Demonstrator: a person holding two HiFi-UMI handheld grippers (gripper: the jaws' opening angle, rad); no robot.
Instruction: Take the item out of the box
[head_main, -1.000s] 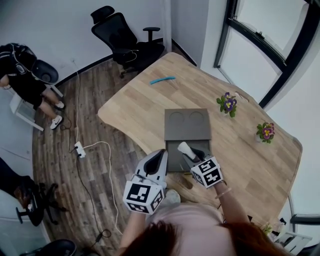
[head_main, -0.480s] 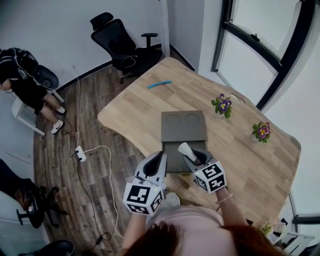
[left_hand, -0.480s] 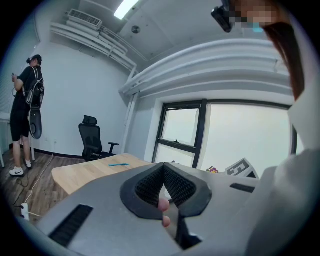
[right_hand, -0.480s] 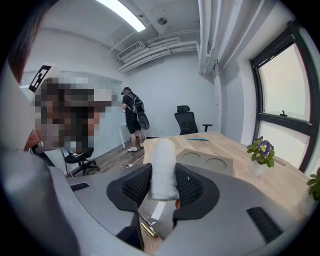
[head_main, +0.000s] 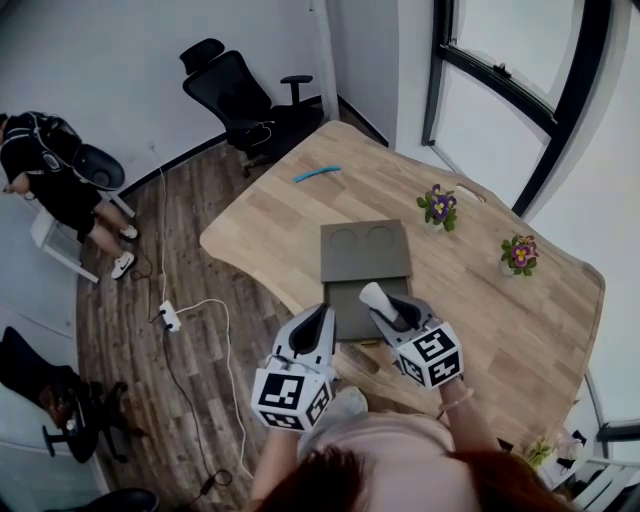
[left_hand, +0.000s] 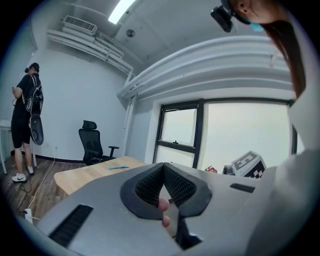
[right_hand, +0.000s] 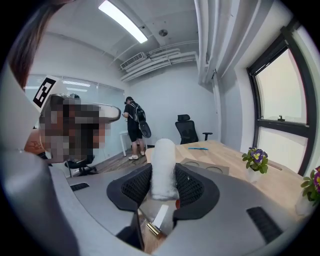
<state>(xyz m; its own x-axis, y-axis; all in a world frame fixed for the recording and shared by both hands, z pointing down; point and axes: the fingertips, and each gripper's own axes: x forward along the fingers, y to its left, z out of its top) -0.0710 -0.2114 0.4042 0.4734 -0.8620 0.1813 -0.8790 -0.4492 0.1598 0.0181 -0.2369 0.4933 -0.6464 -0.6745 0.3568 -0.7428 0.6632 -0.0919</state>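
An open grey box (head_main: 345, 318) lies on the wooden table (head_main: 500, 320) close to me, its lid (head_main: 365, 252) folded back with two round hollows in it. My right gripper (head_main: 392, 310) is over the box's near right corner, shut on a white padded roll (head_main: 374, 296) that sticks out past the fingertips. In the right gripper view the roll (right_hand: 163, 155) stands upright between the ribbed pads of my right gripper (right_hand: 163, 172). My left gripper (head_main: 318, 322) hangs at the box's near left edge. Its tips meet in the left gripper view (left_hand: 163, 167), with nothing between them.
Two small pots of purple flowers (head_main: 437, 207) (head_main: 522, 254) stand to the right of the box. A blue strip (head_main: 316, 174) lies at the table's far end. An office chair (head_main: 250, 90) stands beyond the table, a person (head_main: 50, 170) at far left, and a power strip with cable (head_main: 172, 320) on the floor.
My right gripper has drawn slightly back toward me with the white roll still in it. The left gripper has barely moved. The head view has shifted a little.
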